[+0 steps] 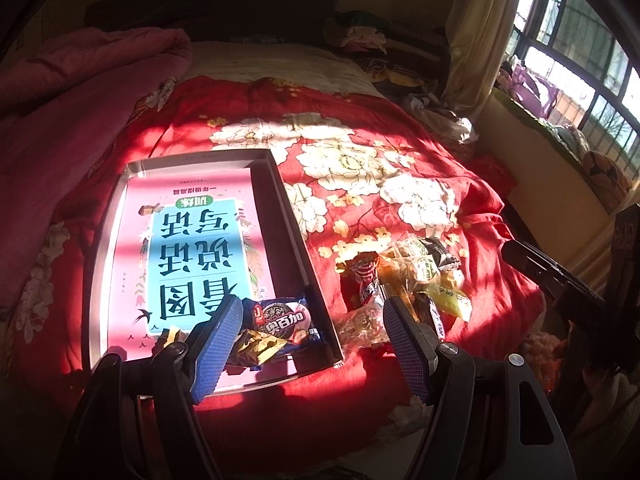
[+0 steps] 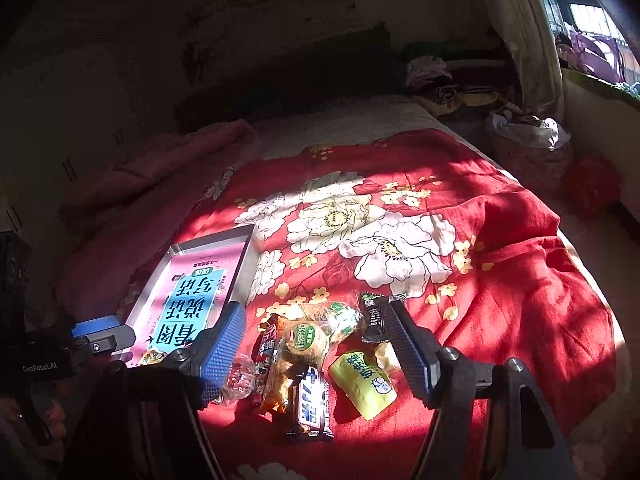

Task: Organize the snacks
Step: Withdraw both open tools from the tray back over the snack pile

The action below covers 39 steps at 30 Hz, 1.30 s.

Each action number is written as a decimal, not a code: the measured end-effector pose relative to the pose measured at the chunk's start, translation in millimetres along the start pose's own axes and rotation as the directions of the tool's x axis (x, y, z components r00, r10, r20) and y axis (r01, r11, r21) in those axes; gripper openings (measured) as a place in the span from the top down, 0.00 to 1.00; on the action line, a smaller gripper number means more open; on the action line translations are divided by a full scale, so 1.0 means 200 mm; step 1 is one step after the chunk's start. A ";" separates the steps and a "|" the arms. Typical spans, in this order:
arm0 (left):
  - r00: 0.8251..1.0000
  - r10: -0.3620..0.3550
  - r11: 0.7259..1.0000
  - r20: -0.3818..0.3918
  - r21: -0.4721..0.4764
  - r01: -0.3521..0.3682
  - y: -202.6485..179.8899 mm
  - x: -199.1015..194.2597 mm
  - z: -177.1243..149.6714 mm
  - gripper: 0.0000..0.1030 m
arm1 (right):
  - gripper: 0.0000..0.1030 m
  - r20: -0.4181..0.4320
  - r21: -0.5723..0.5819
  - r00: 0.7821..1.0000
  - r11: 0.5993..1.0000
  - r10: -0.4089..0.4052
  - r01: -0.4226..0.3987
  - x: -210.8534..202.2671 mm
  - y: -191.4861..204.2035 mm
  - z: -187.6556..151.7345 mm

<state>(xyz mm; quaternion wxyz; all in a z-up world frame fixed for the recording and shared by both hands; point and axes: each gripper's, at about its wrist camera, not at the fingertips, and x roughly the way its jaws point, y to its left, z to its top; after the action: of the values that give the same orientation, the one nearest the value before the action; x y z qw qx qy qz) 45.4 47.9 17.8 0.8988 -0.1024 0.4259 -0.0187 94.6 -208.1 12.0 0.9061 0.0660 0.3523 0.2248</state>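
Observation:
A shallow cardboard box (image 1: 298, 248) lies on the red flowered bedspread with a pink and blue book (image 1: 192, 248) in it. A dark cookie packet (image 1: 282, 318) and a gold wrapper (image 1: 260, 346) lie in its near corner. My left gripper (image 1: 316, 320) is open and empty, just above that corner. A pile of snacks (image 2: 312, 344) lies right of the box: a green-labelled cake (image 2: 306, 338), a dark bar (image 2: 310, 404), a yellow packet (image 2: 362, 378). My right gripper (image 2: 318, 334) is open and empty, over the pile. The pile shows in the left wrist view (image 1: 404, 276).
A pink quilt (image 1: 72, 92) is bunched at the left of the bed. Clothes (image 1: 364, 38) are heaped at the headboard. A curtain (image 1: 476, 32) and a window ledge (image 1: 560, 152) run along the right. The other gripper's body (image 1: 560, 280) juts in at the right.

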 end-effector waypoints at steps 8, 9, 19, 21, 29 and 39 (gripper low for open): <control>0.999 0.001 0.994 -0.052 0.110 0.005 -0.14 0.09 -0.04 0.28 | 0.31 -0.046 0.024 0.999 1.000 0.003 -0.001 -0.01 -0.04 -0.07; 0.998 -0.002 0.992 -0.064 0.122 0.009 -0.15 0.10 -0.05 0.28 | 0.31 -0.053 0.024 0.999 1.000 0.003 -0.001 -0.01 -0.04 -0.08; 0.991 0.039 0.965 -0.127 0.263 -0.004 -0.29 0.21 -0.12 0.28 | 0.31 -0.139 0.014 0.990 1.000 0.001 0.001 0.03 -0.04 -0.17; 0.989 0.050 0.960 -0.137 0.281 -0.009 -0.31 0.24 -0.12 0.28 | 0.31 -0.166 0.012 0.986 1.000 0.000 0.003 0.04 -0.04 -0.20; 0.983 0.067 0.936 -0.170 0.351 -0.003 -0.34 0.33 -0.13 0.28 | 0.32 -0.257 0.007 0.966 0.999 0.037 -0.036 0.12 -0.04 -0.28; 0.975 0.064 0.919 -0.211 0.393 0.025 -0.35 0.45 -0.11 0.42 | 0.56 -0.335 -0.022 0.935 0.992 0.113 -0.128 0.24 0.01 -0.35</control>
<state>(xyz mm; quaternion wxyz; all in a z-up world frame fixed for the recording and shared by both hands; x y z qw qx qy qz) 89.7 -35.8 -49.5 0.8484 0.0871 0.5112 -0.1062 78.7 -186.7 -68.8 0.8193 0.0289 0.4907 0.2953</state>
